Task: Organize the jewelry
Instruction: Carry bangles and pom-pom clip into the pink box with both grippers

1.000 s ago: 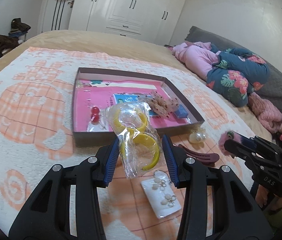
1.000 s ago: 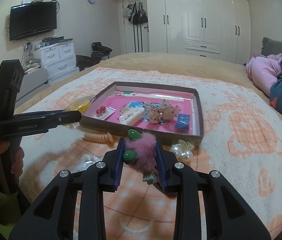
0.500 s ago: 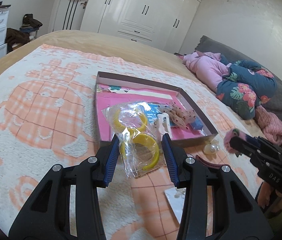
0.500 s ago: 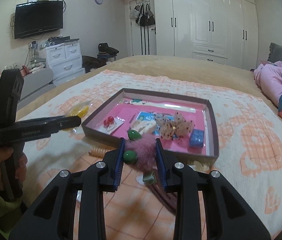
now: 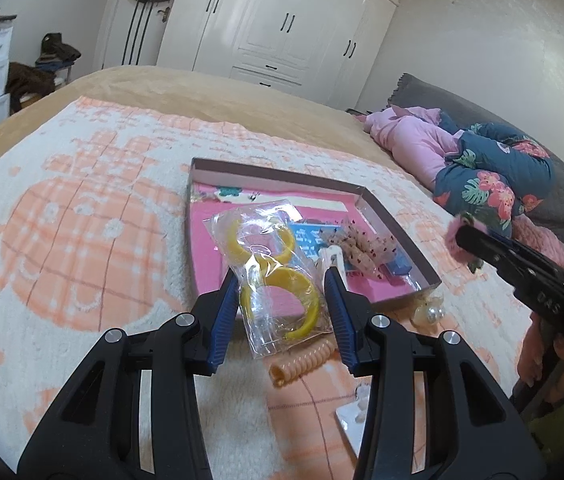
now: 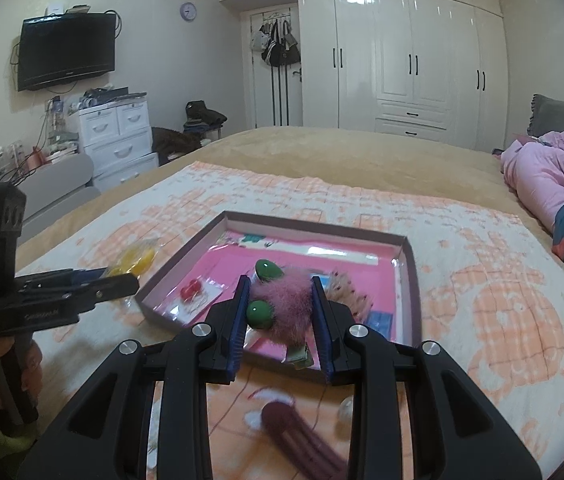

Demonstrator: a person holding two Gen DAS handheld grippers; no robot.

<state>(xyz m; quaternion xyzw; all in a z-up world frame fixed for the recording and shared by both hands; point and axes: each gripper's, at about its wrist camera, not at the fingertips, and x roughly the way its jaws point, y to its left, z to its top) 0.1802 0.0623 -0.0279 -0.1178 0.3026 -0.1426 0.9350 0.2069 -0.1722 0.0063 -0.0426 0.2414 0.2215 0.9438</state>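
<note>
A shallow box with a pink floor [image 5: 397, 236] [image 6: 407, 272] lies on the bed and holds several small pieces of jewelry. My left gripper [image 5: 282, 280] is shut on a clear bag of yellow bangles [image 5: 272, 276], held above the box's near left corner. My right gripper [image 6: 280, 296] is shut on a pink fuzzy hair clip with green beads [image 6: 282, 304], held over the box's near edge. The left gripper also shows in the right wrist view [image 6: 122, 282], and the right gripper in the left wrist view [image 5: 461, 234].
On the orange-and-white blanket [image 5: 62, 240] near the box lie a peach spiral hair tie [image 5: 301, 362], a clear beaded piece [image 5: 427, 312], a white earring card [image 5: 355, 416] and a dark red hair clip [image 6: 297, 436]. Folded clothes [image 5: 473, 160] lie at the right.
Both grippers have moved forward toward the box with their loads. The bangle bag now hangs over the box's near left part, and the pink clip is over its near edge.
</note>
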